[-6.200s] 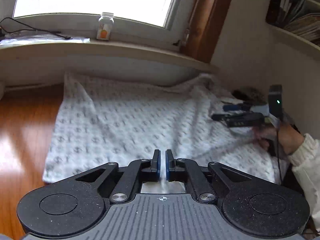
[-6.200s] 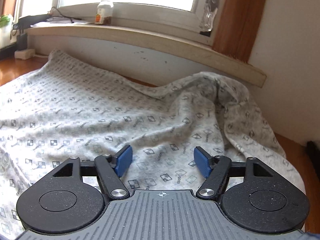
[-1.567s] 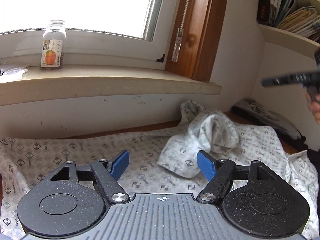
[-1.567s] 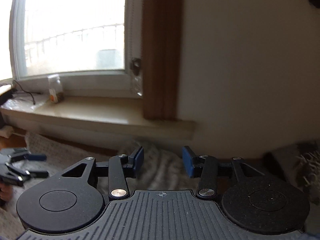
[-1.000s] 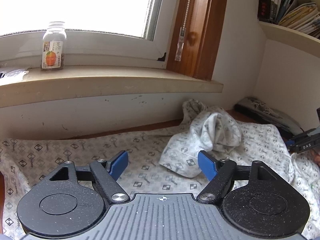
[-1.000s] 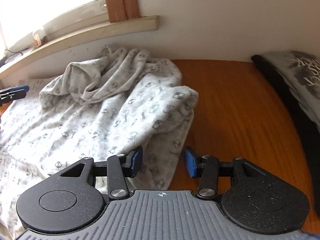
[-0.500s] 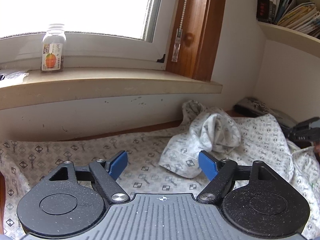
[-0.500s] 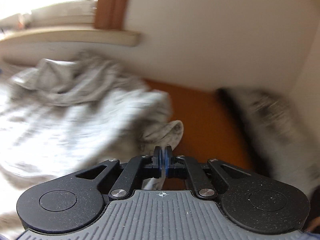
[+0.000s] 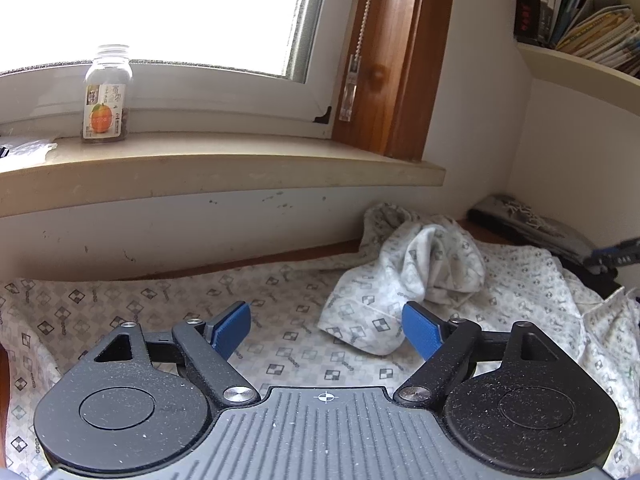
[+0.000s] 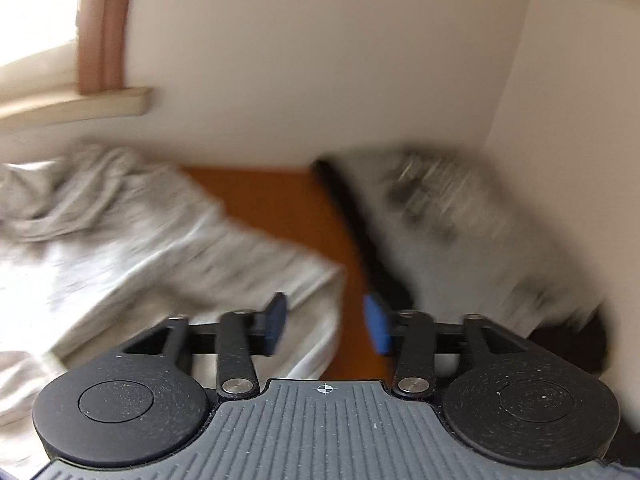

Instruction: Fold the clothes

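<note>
Blown-out daylight floods through the window point(image 9: 160, 8); the right wrist view is motion-blurred, edges fisheye-bent.

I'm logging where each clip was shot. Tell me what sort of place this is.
Most likely a room in a home, perhaps a bedroom or study. A patterned garment lies spread on a wooden surface beneath a window sill holding a juice bottle, and a corner shelf is stacked with books and magazines.

A lived-in room of a home. The window sill point(image 9: 224, 160) is the landmark: a labelled drink bottle point(image 9: 106, 98) stands on its left part, a wooden window frame point(image 9: 400, 60) rises at its right end, a crowded bookshelf point(image 9: 580, 24) hangs farther right, and a patterned garment point(image 9: 280, 320) sprawls below on a wooden surface.
</note>
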Motion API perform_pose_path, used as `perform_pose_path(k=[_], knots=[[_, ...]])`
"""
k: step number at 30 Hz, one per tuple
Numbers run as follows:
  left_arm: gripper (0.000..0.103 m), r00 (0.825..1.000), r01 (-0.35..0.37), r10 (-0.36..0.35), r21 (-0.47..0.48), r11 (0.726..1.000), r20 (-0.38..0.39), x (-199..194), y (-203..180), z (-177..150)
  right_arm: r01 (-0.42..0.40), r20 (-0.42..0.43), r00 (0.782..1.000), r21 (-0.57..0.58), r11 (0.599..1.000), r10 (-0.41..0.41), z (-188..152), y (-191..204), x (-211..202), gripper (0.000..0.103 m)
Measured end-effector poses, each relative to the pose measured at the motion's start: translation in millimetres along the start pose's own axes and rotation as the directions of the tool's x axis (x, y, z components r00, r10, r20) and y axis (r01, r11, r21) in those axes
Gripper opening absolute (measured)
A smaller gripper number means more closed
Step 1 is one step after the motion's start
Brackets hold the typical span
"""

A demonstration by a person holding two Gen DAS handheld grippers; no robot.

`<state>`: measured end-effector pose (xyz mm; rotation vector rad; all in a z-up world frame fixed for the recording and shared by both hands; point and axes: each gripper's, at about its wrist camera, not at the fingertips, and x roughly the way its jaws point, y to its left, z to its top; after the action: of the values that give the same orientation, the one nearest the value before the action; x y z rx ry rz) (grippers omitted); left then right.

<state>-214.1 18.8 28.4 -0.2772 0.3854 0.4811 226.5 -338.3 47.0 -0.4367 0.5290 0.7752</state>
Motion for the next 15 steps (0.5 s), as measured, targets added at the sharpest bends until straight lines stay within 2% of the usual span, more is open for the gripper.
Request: perform_pose_path(k=[3, 7, 9, 10, 12, 15], knots=[[0.086, 1.0, -0.001, 0.001, 0.01, 1.0, -0.001, 0, -2, 0, -0.07, -0.053, 0.996, 0.054, 0.996, 0.073, -11, -5, 2, 0.05], [0.086, 1.0, -0.001, 0.001, 0.004, 1.0, -0.003, 0, -1, 0, -0.157, -0.117, 0.978, 0.132, 0.979, 0.173, -26, -11, 5, 0.048], [0.086, 1.0, 0.0, 0.0, -0.001, 1.0, -0.002, 0, 0, 0, -0.182, -0.138, 0.969, 0.153, 0.971, 0.203, -31, -13, 6, 0.014], [0.086, 1.0, 0.0, 0.0, -0.004, 1.0, -0.002, 0, 1, 0, -0.156, -0.128, 0.977, 0.128, 0.98, 0.172, -27, -13, 4, 0.004], [0.086, 1.0, 0.0, 0.0, -0.009, 1.0, -0.002, 0, 1, 0, -0.066, -0.086, 0.994, 0.072, 0.995, 0.072, -17, -18, -6, 0.004], [0.087, 1.0, 0.0, 0.0, -0.007, 1.0, -0.004, 0, 1, 0, 0.053, -0.055, 0.997, -0.004, 0.999, -0.053, -13, -14, -13, 0.004]])
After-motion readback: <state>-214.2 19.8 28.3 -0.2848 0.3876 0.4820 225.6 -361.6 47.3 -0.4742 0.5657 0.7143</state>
